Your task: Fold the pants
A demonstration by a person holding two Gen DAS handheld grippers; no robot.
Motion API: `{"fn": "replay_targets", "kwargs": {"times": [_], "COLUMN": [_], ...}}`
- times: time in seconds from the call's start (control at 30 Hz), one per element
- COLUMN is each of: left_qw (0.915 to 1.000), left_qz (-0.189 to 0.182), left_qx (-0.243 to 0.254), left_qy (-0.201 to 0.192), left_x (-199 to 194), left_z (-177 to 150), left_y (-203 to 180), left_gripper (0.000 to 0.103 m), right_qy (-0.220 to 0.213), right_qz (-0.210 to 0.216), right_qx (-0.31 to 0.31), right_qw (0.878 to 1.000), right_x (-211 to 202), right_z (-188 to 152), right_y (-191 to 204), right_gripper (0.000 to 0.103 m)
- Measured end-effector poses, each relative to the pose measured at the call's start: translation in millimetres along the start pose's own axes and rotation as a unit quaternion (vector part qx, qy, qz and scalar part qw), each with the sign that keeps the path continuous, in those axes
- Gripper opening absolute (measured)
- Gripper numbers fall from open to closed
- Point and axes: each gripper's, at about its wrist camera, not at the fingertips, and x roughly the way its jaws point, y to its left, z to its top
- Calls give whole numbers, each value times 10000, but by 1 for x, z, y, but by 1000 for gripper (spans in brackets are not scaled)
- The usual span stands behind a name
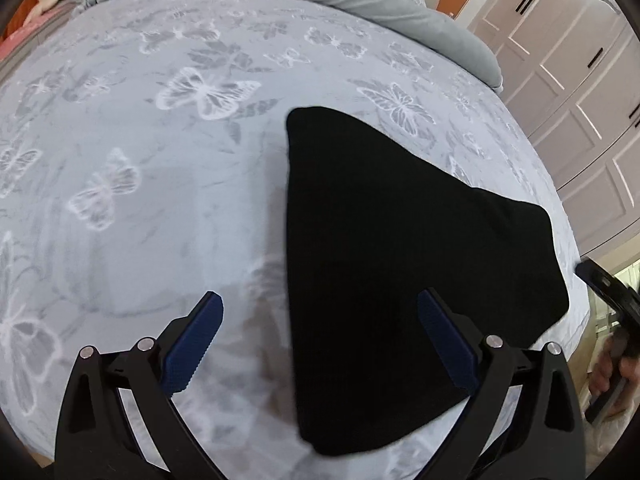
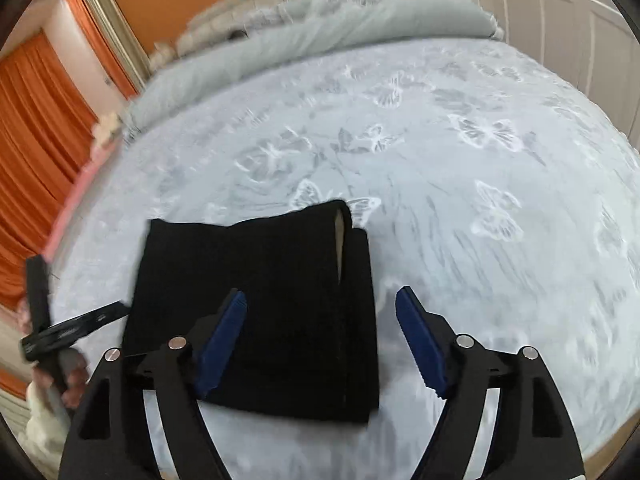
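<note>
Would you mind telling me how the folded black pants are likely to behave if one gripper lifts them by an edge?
The black pants look like soft layered cloth, so they would probably droop and unfold. Loose layers show along one edge, so a pinch might catch only the top layer. On the smooth bedspread they would likely slide when pushed.

A home bedroom: bed (image 1: 200, 160), wardrobe (image 1: 568, 60), orange curtains (image 2: 36, 128).

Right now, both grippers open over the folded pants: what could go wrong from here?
1. The black pants lie folded near the bed's front edge; a nudge toward it could drag them off.
2. The left gripper and right gripper hang open just above the cloth. A finger catching the loose top layer on the way out would likely undo the fold.
3. Both grippers work close together, so they could collide.
</note>
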Motion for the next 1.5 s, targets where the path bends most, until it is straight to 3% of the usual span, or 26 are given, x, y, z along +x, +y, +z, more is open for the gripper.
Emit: {"fn": "replay_targets", "kwargs": {"times": [0.07, 0.1, 0.13, 0.23, 0.27, 0.3, 0.33, 0.4, 0.5, 0.57, 0.7, 0.73, 0.77, 0.8, 0.87, 0.97, 1.03, 1.1, 1.13, 1.17, 1.23, 1.27, 1.3, 1.33, 1.4, 1.5], "left_qw": [9996, 9992, 9992, 9999, 9998, 9992, 9986, 9990, 9993, 9982, 9989, 9990, 9989, 9975, 9978, 9962, 9971, 9991, 9994, 9977, 9945, 9950, 9956, 9948, 9929, 9916], "left_qz": [-28, -68, -42, 24, 115, 242, 316, 290, -175, -291, -276, -285, -363, -637, -608, -845, -711, -234, 9, 551, 834, 702, 492, 320, 294, 496], "left_qx": [-60, -111, -127, 87, 180, 283, 342, 314, 51, -86, -113, -79, -12, 85, 118, 180, 262, 340, 353, 397, 501, 499, 444, 354, 342, 544], "left_qy": [280, 370, 368, 79, -44, -177, -252, -137, 334, 512, 371, 346, 296, 305, 219, 95, 38, -4, 11, -73, -394, -500, -665, -898, -1099, -1066], "left_x": [19, 28, 31, 20, 16, 12, 11, 15, 25, 31, 31, 32, 31, 29, 16, -20, -39, -44, -41, -39, -52, -59, -69, -79, -85, -71], "left_z": [4, 4, 4, 7, 8, 8, 9, 6, -5, -13, -21, -21, -21, -19, -14, -12, -17, -25, -28, -33, -38, -38, -36, -32, -24, -21], "left_y": [-2, -3, -3, -10, -12, -14, -14, -12, -4, 0, -1, -2, -3, -5, -8, -1, 8, 23, 27, 33, 38, 38, 37, 34, 24, 3], "left_gripper": [96, 95, 92, 86, 92, 96, 98, 98, 98, 98, 98, 95, 68, 56, 36, 32, 34, 48, 54, 52, 53, 59, 65, 78, 84, 84], "right_qy": [490, 713, 826, 176, 18, 80, 300, 685, 551, 527, 1208, 1154, 1112, 1028, 796, 373, 439, 821, 1108, 1059, 353, -122, -616, -719, -788, -391], "right_qz": [-126, -53, 106, 20, -99, -229, -376, -577, -65, 254, 372, 493, 732, 769, 750, 1213, 1209, 940, 485, 283, 130, 10, -18, 44, 217, 216], "right_qx": [20, 47, 112, -104, -303, -317, -207, 174, 537, 621, 411, 447, 471, 445, 301, -2, -320, -472, -451, -370, -295, -381, -635, -759, -874, -1335], "right_qw": [9987, 9974, 9965, 9998, 9995, 9992, 9986, 9958, 9970, 9964, 9911, 9911, 9900, 9907, 9935, 9919, 9912, 9910, 9916, 9933, 9989, 9992, 9961, 9945, 9928, 9900], "right_x": [42, 63, 74, 46, 38, 40, 51, 60, 31, 24, 58, 59, 59, 54, 38, -1, -6, 14, 28, 29, 1, -16, -34, -37, -28, 18], "right_z": [16, 20, 20, 33, 35, 34, 31, 19, -2, -20, -44, -46, -46, -45, -41, -42, -55, -71, -80, -83, -73, -69, -61, -55, -38, -20], "right_y": [-10, -16, -16, 1, 4, 0, -10, -33, -49, -51, -38, -36, -33, -28, -16, 12, 27, 34, 34, 32, 35, 39, 53, 63, 86, 121], "right_gripper": [69, 32, 24, 23, 23, 32, 51, 51, 83, 86, 84, 65, 58, 38, 32, 32, 38, 48, 52, 51, 51, 48, 28, 7, 3, 1]}}
